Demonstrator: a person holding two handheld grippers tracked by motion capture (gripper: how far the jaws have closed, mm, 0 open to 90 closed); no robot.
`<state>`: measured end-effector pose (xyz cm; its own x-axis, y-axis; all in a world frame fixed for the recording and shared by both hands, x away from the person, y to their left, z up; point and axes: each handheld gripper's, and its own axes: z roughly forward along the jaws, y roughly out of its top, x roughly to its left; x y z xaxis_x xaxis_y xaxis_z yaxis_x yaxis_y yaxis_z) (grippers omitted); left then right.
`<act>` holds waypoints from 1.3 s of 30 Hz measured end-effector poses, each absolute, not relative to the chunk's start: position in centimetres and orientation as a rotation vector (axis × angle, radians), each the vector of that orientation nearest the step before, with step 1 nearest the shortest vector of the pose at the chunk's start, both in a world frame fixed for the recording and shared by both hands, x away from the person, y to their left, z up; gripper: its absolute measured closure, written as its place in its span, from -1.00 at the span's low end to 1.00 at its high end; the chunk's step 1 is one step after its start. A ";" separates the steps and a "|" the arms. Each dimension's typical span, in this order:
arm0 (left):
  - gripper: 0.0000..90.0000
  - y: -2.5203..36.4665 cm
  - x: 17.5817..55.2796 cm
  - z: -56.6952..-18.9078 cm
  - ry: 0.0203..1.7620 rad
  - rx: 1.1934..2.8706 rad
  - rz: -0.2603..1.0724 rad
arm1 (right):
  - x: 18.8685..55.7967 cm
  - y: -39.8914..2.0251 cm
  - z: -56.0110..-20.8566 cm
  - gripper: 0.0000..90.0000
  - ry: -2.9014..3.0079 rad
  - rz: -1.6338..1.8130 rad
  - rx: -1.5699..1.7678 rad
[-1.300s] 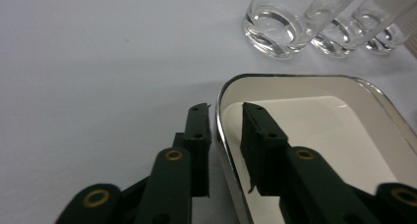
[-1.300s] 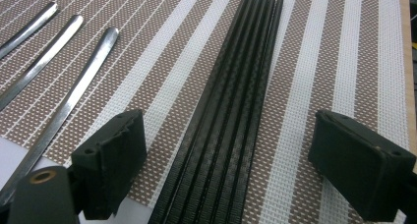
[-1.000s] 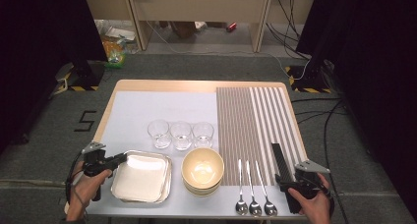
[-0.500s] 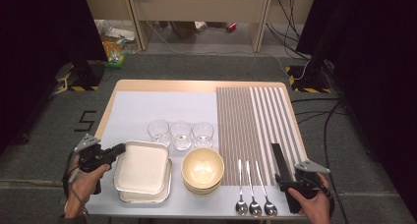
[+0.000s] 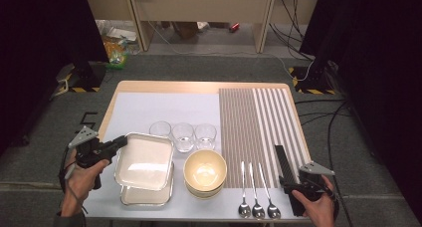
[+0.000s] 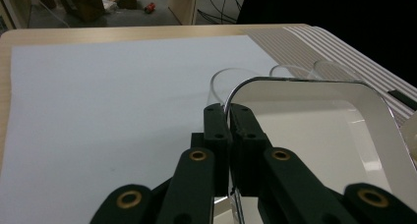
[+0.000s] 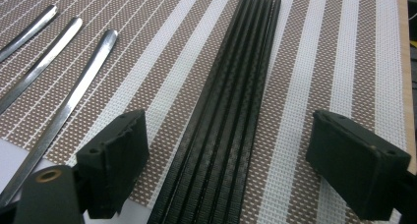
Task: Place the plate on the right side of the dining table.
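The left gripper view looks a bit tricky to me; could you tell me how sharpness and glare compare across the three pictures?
Left gripper view: the plate rim glints and the glasses almost vanish. Right gripper view: the chopsticks and mat weave are crisp. High view: the table is evenly lit, with dark surroundings.

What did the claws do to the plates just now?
The left claw, shut on the rim of the top square plate, lifted it up off the plate underneath. The right claw, bowls, glasses and spoons stayed put.
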<state>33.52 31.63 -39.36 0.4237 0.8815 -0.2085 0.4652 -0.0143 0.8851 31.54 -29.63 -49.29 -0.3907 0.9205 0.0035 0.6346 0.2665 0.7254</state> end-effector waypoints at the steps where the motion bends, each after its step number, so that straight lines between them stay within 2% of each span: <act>1: 0.92 31.5 33.6 -38.9 1.189 1.648 0.507 | 31.5 -29.7 -49.2 -0.56 2.119 0.917 1.408; 2: 0.92 31.4 33.6 -38.5 1.180 1.649 0.511 | 31.5 -29.7 -49.1 -0.49 2.106 0.913 1.406; 4: 0.93 31.1 33.8 -37.7 1.166 1.643 0.516 | 31.4 -29.7 -48.6 -0.52 2.075 0.880 1.384; 15: 0.93 28.5 35.3 -34.5 1.107 1.634 0.503 | 31.2 -28.3 -43.3 -0.43 2.036 1.065 1.270; 25: 0.93 27.3 36.9 -34.3 1.114 1.627 0.489 | 34.0 -25.8 -39.9 -0.39 2.053 1.122 1.192; 39: 0.93 27.5 38.1 -34.3 1.143 1.627 0.495 | 37.1 -22.5 -37.9 -0.31 2.082 1.186 1.148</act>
<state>38.10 27.47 -34.35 0.4606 0.8613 -0.2147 0.4321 -0.0062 0.9018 37.13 -22.47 -37.88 -0.5331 0.8460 -0.0009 0.4306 0.2723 0.8605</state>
